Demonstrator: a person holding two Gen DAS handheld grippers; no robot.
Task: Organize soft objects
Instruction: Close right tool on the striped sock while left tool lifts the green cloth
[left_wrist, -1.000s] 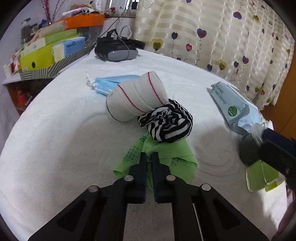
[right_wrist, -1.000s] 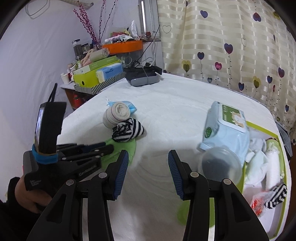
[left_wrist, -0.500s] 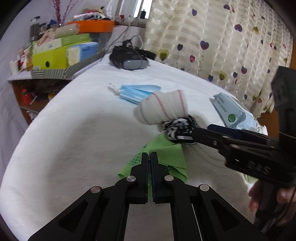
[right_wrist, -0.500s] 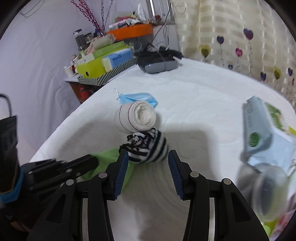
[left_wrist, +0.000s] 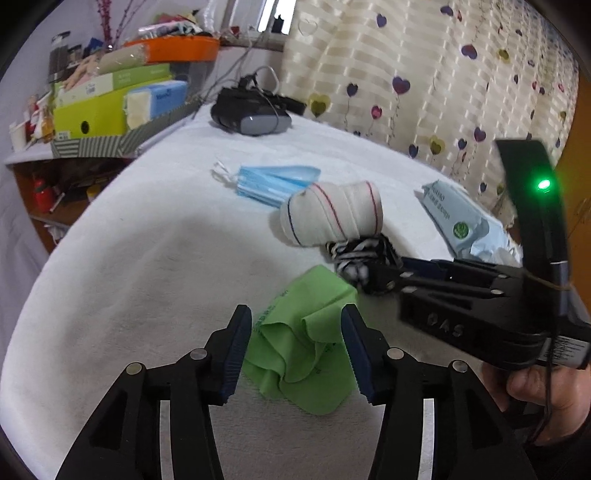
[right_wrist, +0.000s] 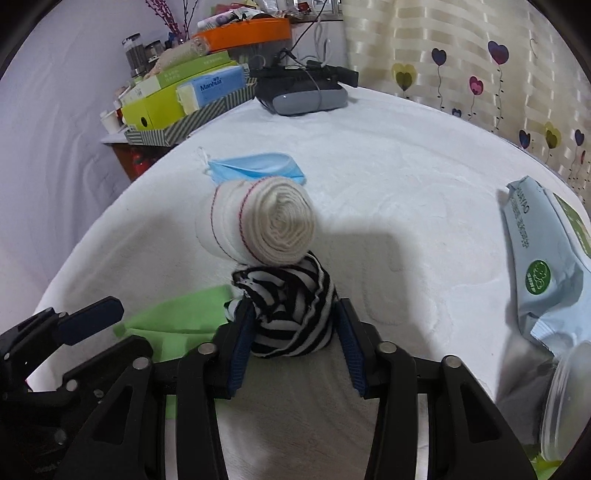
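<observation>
Green cloth (left_wrist: 303, 350) lies crumpled low in the middle of the left wrist view, between the wide-open fingers of the left gripper (left_wrist: 295, 345), not held. To its right, the right gripper (right_wrist: 293, 345) has its fingers spread around the striped sock (right_wrist: 291, 310), low in the middle of its own view, not yet squeezing. It looks like the grabbing step. Next, the fingers should probably close on the sock without catching the white roll (right_wrist: 266, 225) touching it.

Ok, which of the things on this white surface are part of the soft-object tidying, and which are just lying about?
Part of the job:
striped sock, between the open right tool's fingers
green cloth, at the open left tool
rolled bandage
blue face mask

Just lying about:
VR headset
wipes pack
stacked boxes
</observation>
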